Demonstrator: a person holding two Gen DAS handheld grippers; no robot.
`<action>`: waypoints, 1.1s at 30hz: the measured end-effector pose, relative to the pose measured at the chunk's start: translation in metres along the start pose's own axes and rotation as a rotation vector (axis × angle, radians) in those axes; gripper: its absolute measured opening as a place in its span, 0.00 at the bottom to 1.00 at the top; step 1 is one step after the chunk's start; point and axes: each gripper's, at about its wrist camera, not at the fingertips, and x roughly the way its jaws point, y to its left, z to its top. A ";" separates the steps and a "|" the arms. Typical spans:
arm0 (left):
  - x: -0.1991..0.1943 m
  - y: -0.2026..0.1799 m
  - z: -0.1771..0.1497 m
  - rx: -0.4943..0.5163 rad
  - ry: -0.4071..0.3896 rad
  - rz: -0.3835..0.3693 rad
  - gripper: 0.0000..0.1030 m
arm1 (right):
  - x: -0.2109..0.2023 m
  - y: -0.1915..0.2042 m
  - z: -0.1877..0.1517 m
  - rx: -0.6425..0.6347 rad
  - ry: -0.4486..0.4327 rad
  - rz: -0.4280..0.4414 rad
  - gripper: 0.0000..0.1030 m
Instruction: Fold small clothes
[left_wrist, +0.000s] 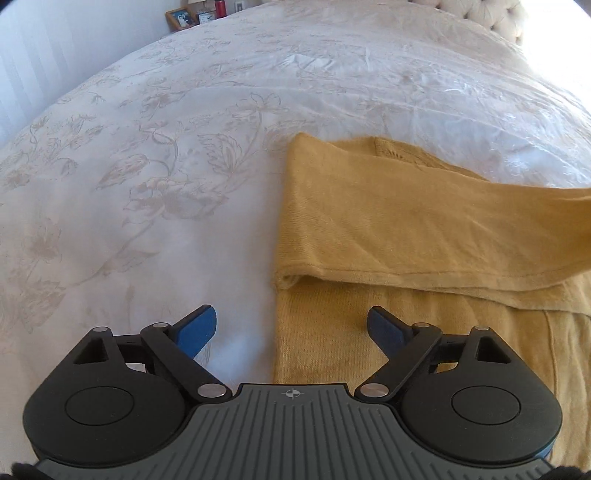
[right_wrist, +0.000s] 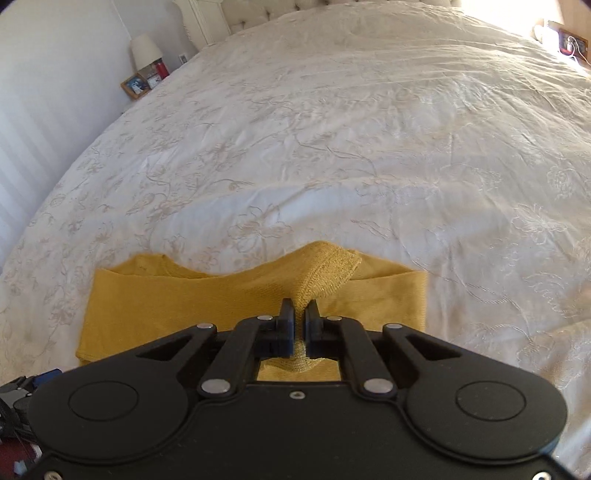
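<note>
A mustard-yellow knit garment (left_wrist: 406, 229) lies partly folded on the white bedspread (left_wrist: 147, 184), with one layer folded across its body. My left gripper (left_wrist: 291, 328) is open and empty, hovering low over the garment's near left edge. In the right wrist view the garment (right_wrist: 166, 306) lies below my right gripper (right_wrist: 300, 314), which is shut on a ribbed hem or cuff (right_wrist: 328, 273) and lifts it off the rest of the cloth.
The bedspread (right_wrist: 332, 147) with a floral pattern stretches far ahead. A nightstand with a photo frame (right_wrist: 136, 85), a lamp (right_wrist: 146, 50) and a red bottle (left_wrist: 220, 8) stands at the far left. A tufted headboard (left_wrist: 491, 14) is at the back.
</note>
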 end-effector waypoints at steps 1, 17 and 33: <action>0.003 0.001 0.003 -0.006 0.003 0.005 0.87 | 0.000 -0.001 0.000 -0.007 0.003 0.000 0.11; 0.004 0.031 0.012 -0.012 0.022 0.073 0.87 | 0.030 -0.039 -0.028 0.036 0.122 -0.138 0.16; 0.016 -0.030 0.074 0.027 -0.021 -0.107 0.89 | 0.044 0.004 -0.019 -0.006 0.035 -0.138 1.00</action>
